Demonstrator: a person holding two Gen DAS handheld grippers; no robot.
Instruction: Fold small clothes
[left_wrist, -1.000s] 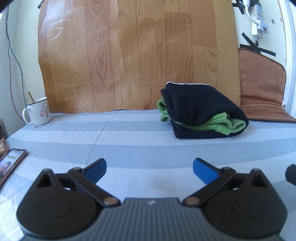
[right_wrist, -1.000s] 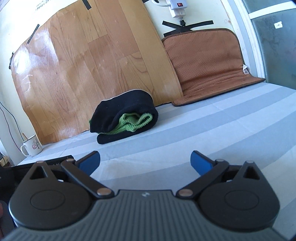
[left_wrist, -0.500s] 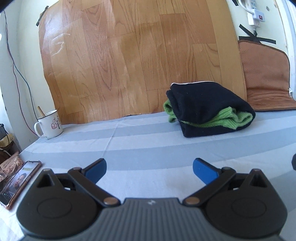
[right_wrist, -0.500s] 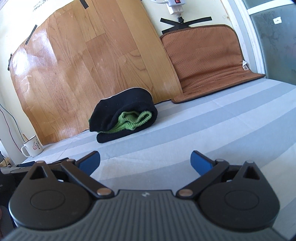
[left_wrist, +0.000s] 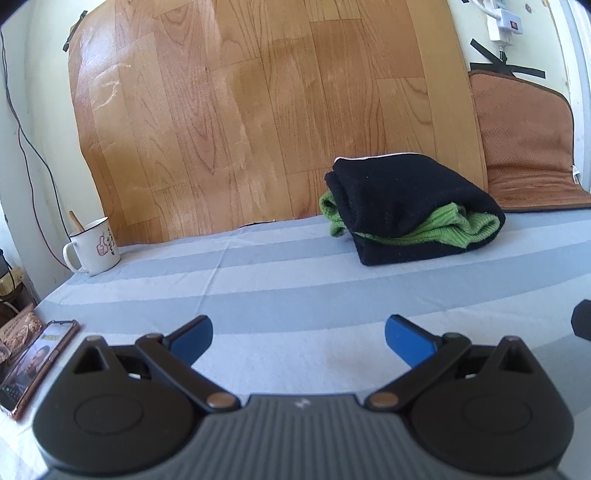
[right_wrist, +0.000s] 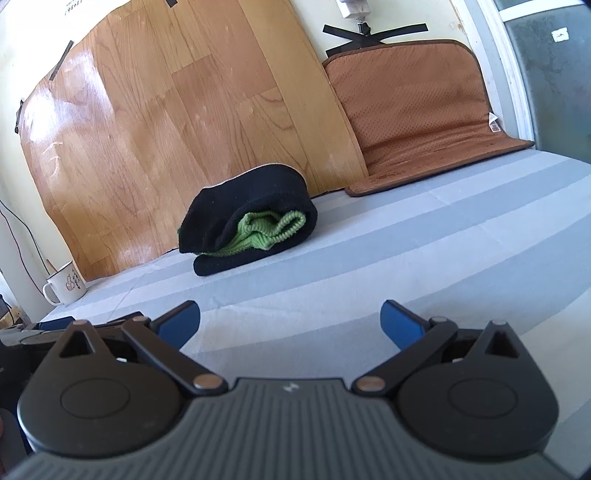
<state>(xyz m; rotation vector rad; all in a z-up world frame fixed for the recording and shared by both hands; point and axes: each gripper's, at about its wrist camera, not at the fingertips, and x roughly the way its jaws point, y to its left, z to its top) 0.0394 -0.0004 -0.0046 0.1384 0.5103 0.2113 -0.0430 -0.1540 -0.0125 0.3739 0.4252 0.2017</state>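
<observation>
A folded black garment with a green knit piece inside lies at the back of the striped grey cloth, close to the wooden panel. The same bundle shows left of centre in the right wrist view. My left gripper is open, well short of the bundle, with nothing between its blue fingers. My right gripper is open too and empty, low over the cloth. The left gripper's edge shows at the left of the right wrist view.
A white mug with a stick in it stands at the back left. A phone lies at the left edge. A brown padded mat leans on the wall at the back right, beside the wood-grain panel.
Both views have shifted slightly; the left gripper tilted and the bundle now sits a bit more to the right in its view. Both grippers stay open and the bundle has not moved.
</observation>
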